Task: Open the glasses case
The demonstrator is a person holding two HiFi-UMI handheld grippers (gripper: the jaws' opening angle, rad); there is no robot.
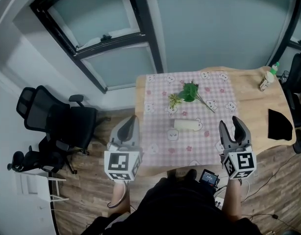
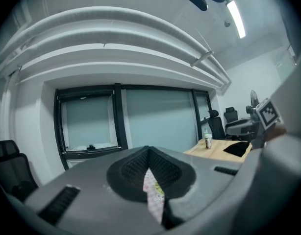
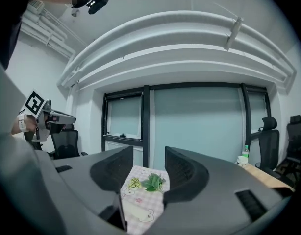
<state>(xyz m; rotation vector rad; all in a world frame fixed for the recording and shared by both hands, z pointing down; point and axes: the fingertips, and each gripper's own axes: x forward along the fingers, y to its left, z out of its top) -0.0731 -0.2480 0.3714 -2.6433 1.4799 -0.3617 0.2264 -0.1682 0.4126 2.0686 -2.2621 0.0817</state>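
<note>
Here, a pale wooden table [image 1: 248,89] with rounded corners carries a pink checked tablecloth [image 1: 160,92] printed with small cartoon figures. The glasses case [image 1: 186,125], a smooth cream oblong with rounded ends, lies shut on the cloth near its front edge, between the two grippers and apart from both. Just behind it rests a leafy green sprig [image 1: 189,92] with a thin stem. At the table's far right corner stands a small bottle [image 1: 269,76], and a flat black object [image 1: 279,124] lies on the right edge. A black mesh office chair [image 1: 52,119] sits on the plank floor to the left, before dark-framed frosted glass panels. The left gripper [image 1: 132,121] hovers off the table's left edge, its ribbed jaws pressed together, empty. The right gripper [image 1: 230,123] hovers over the front right edge with its jaws parted, nothing between them.
</note>
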